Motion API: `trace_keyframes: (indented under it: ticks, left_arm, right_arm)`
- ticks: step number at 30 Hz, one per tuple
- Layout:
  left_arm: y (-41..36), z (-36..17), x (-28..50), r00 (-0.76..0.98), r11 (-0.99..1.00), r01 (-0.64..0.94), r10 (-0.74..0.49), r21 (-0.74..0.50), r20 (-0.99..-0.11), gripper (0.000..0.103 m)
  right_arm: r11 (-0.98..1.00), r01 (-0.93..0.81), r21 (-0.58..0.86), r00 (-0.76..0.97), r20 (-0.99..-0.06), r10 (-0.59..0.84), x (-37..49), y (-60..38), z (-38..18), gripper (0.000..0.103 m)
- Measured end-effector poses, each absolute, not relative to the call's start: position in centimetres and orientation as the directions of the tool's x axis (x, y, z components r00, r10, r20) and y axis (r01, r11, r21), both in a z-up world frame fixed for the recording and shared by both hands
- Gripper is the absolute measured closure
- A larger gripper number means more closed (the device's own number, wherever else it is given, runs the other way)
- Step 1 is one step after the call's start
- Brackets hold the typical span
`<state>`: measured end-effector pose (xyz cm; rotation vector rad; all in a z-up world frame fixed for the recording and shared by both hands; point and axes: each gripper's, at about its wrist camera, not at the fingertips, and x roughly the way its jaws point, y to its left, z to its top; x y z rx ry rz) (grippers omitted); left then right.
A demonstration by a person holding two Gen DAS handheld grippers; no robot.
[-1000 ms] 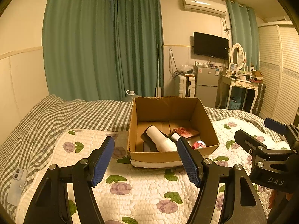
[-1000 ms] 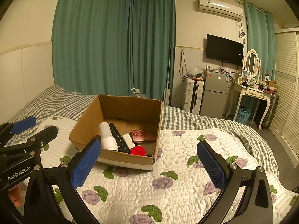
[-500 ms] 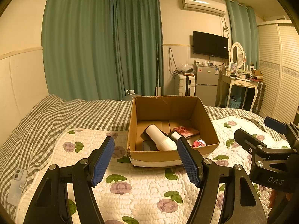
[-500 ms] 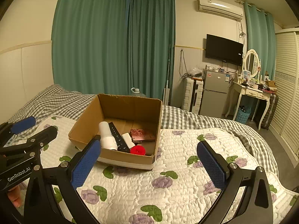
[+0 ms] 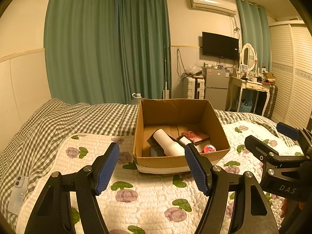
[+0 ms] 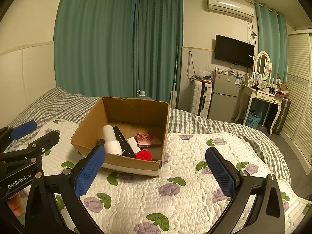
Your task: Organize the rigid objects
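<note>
Cardboard box (image 6: 124,136) on my quilt (image 6: 175,195) holds white bottle (image 6: 111,140), remote (image 6: 123,143), red cap (image 6: 144,154); nothing shifted this past second. Left gripper (image 5: 152,167) and right gripper (image 6: 156,171) hover spread, empty.

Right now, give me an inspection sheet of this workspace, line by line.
Surface: floral quilt over a checked bedspread.
Job's things: cardboard box holding a white bottle, black remote, red round item, patterned flat case.
Clutter: phone at the bed's left edge.
Grippers: left gripper open, empty; right gripper open, empty.
Cables: wires hanging on the far wall.
Surroundings: green curtains, TV, fridge.
</note>
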<state>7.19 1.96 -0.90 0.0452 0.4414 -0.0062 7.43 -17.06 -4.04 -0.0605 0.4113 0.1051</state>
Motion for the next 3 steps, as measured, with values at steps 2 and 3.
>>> trace_keyframes:
  ticks: [2,3]
  left_arm:
    - [1.99,-0.93,7.14,0.903,0.999,0.017,0.001,0.040,-0.429,0.031]
    - [1.96,-0.92,7.19,0.903,0.999,0.018,0.001,0.041,-0.429,0.031]
  right_arm:
    - [0.993,-0.113,-0.037,0.910,-0.404,0.089,7.47,-17.03,-4.09,0.000]
    - [0.993,-0.113,-0.037,0.911,-0.404,0.088,7.46,-17.02,-4.09,0.000]
